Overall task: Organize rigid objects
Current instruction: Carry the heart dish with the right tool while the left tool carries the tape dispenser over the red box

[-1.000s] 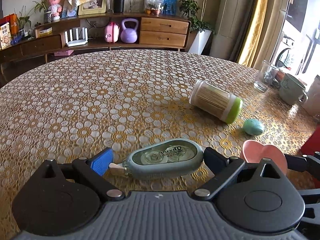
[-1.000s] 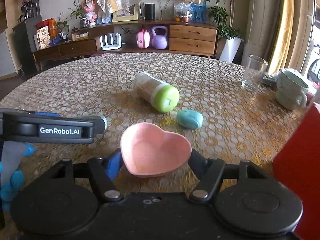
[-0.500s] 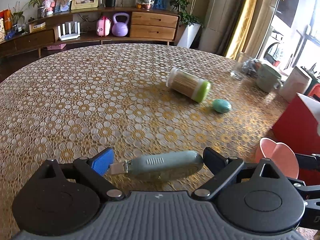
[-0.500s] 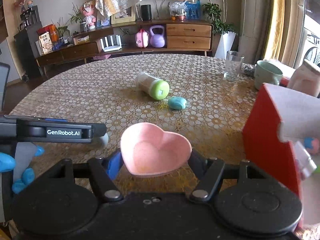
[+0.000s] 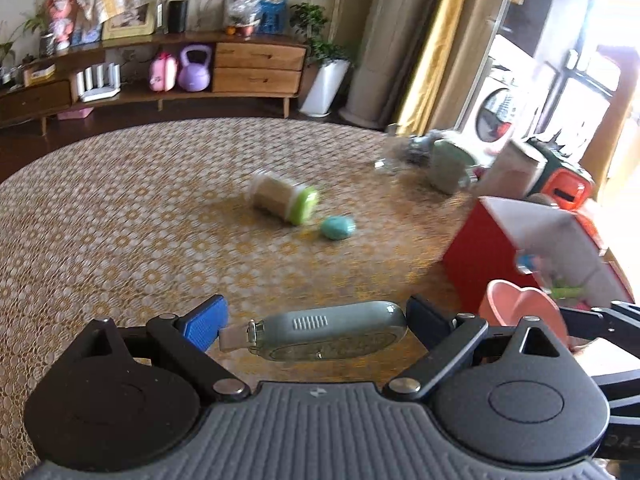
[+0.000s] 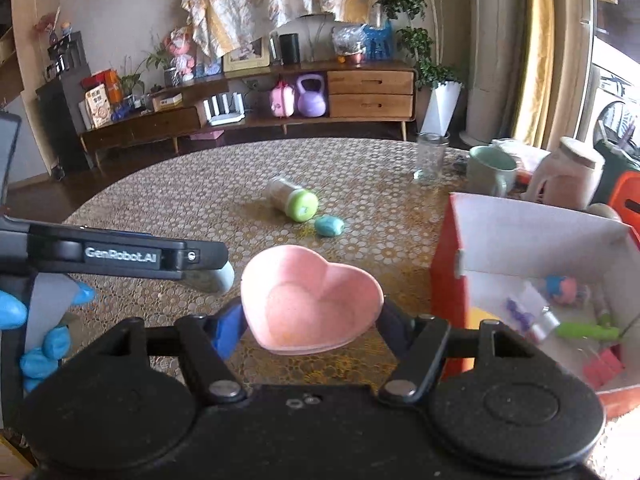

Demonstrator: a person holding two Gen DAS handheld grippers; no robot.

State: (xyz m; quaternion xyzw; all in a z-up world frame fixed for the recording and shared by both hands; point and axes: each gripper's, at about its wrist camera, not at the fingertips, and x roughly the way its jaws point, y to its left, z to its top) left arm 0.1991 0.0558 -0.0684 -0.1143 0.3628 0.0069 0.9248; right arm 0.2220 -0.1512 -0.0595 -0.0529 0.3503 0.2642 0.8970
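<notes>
a living room with a long wooden sideboard (image 6: 248, 120) along the far wall lies behind a round worktop (image 5: 120, 220) covered in a gold-and-white patterned cloth. at the left, the left hand-held gripper (image 5: 316, 322) is clamped on a grey-green correction tape dispenser (image 5: 324, 336), held lengthwise between its blue pads and raised off the cloth; a blue-gloved hand (image 6: 36, 340) shows at the left edge of the right wrist view. just beside it to the right, the right hand-held gripper (image 6: 312, 320) pinches a pink heart-shaped dish (image 6: 308, 300) by its sides, also lifted above the cloth. farther back, near the middle of the worktop, a toothpick jar with a green lid (image 6: 294, 200) lies on its side, with a small teal oval object (image 6: 329, 225) just beside it. at the right stands a red box (image 6: 532, 288), open on top, with small items inside. behind it are a clear glass (image 6: 431, 156), a pale green mug (image 6: 490, 170) and a beige jug (image 6: 568, 176).
</notes>
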